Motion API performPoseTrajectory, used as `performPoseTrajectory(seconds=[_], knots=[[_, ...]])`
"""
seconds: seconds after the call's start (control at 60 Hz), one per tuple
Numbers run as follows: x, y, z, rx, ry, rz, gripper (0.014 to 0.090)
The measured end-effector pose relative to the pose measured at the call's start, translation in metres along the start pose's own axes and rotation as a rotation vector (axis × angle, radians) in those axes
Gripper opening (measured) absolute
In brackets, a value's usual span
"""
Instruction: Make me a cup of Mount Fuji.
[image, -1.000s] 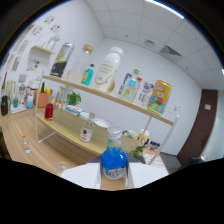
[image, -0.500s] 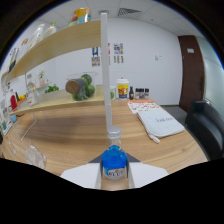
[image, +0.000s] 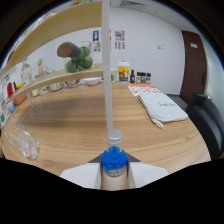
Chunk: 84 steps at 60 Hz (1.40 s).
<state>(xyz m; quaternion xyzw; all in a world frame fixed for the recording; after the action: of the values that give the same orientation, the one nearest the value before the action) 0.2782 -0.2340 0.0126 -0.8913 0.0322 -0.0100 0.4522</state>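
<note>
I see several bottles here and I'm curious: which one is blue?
The blue bottle with the silver cap, held between the fingers. The small bottles far across the wooden table, beside the white tub, look dark.

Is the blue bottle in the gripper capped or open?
Capped: a grey cap sits on the blue bottle, which is upright and clamped between the gripper fingers.

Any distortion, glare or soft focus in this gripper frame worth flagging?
Gripper view: strong fisheye bends the wooden table and shelf edges; black vignette rings the frame; everything looks soft, the far jars most. The blue bottle, held in the gripper, has a mild highlight. Lighting even, shadows faint.
</note>
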Motion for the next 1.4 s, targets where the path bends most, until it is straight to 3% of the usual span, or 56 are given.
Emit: performPoseTrajectory(seconds=[0.1,0.15,0.217,0.3,0.35,0.533,0.7,0.717,0.733,0.933,1.4], knots=[[0.001,0.007,-0.005,-0.014,0.007,0.01,0.0381],[0.003,0.007,-0.008,-0.01,0.019,0.015,0.042],[0.004,0.003,-0.016,0.005,0.033,0.026,0.0548],[0.001,-0.013,-0.034,0.046,0.043,0.036,0.0809],[0.0,-0.026,-0.049,0.072,0.066,0.037,0.0855],[-0.044,-0.071,-0.11,0.17,0.082,0.032,0.0848],[-0.131,-0.079,-0.136,0.195,0.003,0.028,0.0848],[-0.14,-0.078,-0.136,0.198,-0.008,0.027,0.0786],[-0.149,-0.077,-0.137,0.195,-0.016,0.022,0.0845],[-0.236,-0.071,-0.132,0.151,-0.074,-0.018,0.0855],[-0.35,-0.322,-0.205,0.434,-0.105,-0.017,0.0861]])
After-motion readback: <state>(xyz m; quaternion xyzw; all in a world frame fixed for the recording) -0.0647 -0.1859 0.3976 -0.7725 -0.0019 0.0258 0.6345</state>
